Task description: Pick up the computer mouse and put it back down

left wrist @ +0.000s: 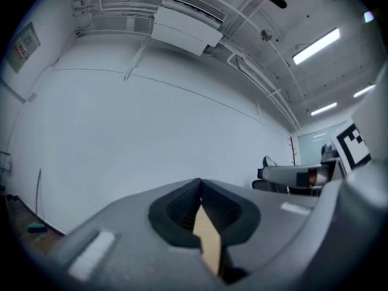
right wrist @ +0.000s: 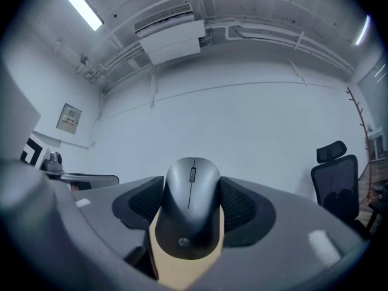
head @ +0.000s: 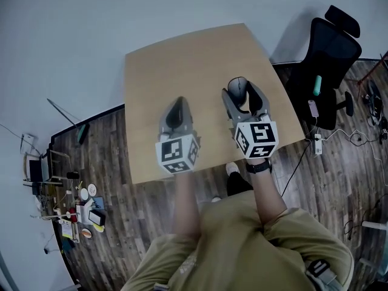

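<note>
A dark grey computer mouse [right wrist: 191, 208] sits between the pads of my right gripper [right wrist: 192, 187], which is shut on its sides, scroll wheel pointing away from me. In the head view the mouse [head: 237, 87] is over the right half of the tan table [head: 182, 59], inside the right gripper [head: 240, 91]; I cannot tell whether it rests on the wood or is just above it. My left gripper [head: 177, 109] hovers over the table's middle, left of the mouse. Its tips meet with nothing between them in the left gripper view [left wrist: 200, 183].
A black office chair [head: 330, 53] stands right of the table. A power strip [head: 317, 143] and cables lie on the wooden floor beneath it. Small clutter [head: 79, 211] covers the floor at the left. The person's legs are at the table's near edge.
</note>
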The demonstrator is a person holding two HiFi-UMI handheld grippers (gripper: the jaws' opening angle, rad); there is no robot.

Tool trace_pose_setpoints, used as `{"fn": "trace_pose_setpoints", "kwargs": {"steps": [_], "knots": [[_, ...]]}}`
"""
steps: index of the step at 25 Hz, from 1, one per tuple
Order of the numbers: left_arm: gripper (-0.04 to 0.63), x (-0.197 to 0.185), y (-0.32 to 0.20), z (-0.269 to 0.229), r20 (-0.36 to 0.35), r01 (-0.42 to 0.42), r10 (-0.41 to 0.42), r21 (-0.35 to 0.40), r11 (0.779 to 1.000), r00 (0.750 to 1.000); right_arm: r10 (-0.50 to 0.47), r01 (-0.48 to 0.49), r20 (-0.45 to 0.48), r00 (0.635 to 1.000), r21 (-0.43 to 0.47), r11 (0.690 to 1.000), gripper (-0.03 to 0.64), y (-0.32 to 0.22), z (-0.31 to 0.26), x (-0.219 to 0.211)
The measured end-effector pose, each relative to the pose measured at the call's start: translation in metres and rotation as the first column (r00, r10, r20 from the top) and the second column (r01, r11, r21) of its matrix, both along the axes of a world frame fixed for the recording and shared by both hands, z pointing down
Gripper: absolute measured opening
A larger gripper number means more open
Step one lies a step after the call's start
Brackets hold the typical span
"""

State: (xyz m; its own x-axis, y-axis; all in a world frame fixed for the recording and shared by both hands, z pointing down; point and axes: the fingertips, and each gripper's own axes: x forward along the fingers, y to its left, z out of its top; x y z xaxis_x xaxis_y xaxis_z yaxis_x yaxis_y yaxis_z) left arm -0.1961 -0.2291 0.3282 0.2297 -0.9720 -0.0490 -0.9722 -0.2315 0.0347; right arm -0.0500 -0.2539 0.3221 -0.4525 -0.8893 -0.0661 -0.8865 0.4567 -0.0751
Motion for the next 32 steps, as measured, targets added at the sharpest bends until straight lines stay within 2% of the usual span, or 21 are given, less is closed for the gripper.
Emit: {"fn": "trace_pose_setpoints", "kwargs": {"steps": [4, 9, 14, 18, 22, 25, 28, 32], "knots": [[-0.003, 0.007, 0.02, 0.004, -0.04, -0.045, 0.045, 0.016, 0.999, 0.998, 0.018, -0.018, -0.012, 1.0, 0.0, 1.0, 0.296, 0.028, 0.004, 0.006], [-0.003, 0.034, 0.031, 0.026, -0.052, -0.104, 0.103, -0.024, 0.994, 0.993, 0.059, -0.061, -0.048, 0.997, -0.038, 0.997, 0.296, 0.046, 0.026, 0.032], [-0.003, 0.071, 0.031, 0.059, -0.056, -0.181, 0.177, -0.083, 0.98, 0.983, 0.116, -0.128, -0.108, 0.987, -0.108, 0.986, 0.298, 0.052, 0.065, 0.071], [-0.003, 0.1, 0.022, 0.085, -0.062, -0.231, 0.225, -0.128, 0.965, 0.972, 0.12, -0.155, -0.173, 0.978, -0.209, 0.965, 0.298, 0.046, 0.109, 0.1], [-0.003, 0.128, 0.013, 0.114, -0.053, -0.29, 0.285, -0.184, 0.939, 0.957, 0.116, -0.191, -0.243, 0.963, -0.312, 0.931, 0.298, 0.036, 0.159, 0.125], [-0.002, 0.142, 0.005, 0.139, -0.059, -0.341, 0.337, -0.243, 0.908, 0.94, 0.047, -0.182, -0.33, 0.943, -0.393, 0.901, 0.298, 0.028, 0.203, 0.131], [-0.002, 0.151, -0.003, 0.16, -0.067, -0.365, 0.362, -0.289, 0.885, 0.93, -0.031, -0.161, -0.357, 0.934, -0.496, 0.853, 0.298, 0.023, 0.25, 0.138], [-0.002, 0.152, -0.014, 0.187, -0.088, -0.367, 0.359, -0.336, 0.867, 0.929, -0.069, -0.174, -0.359, 0.931, -0.601, 0.78, 0.298, 0.019, 0.305, 0.146]]}}
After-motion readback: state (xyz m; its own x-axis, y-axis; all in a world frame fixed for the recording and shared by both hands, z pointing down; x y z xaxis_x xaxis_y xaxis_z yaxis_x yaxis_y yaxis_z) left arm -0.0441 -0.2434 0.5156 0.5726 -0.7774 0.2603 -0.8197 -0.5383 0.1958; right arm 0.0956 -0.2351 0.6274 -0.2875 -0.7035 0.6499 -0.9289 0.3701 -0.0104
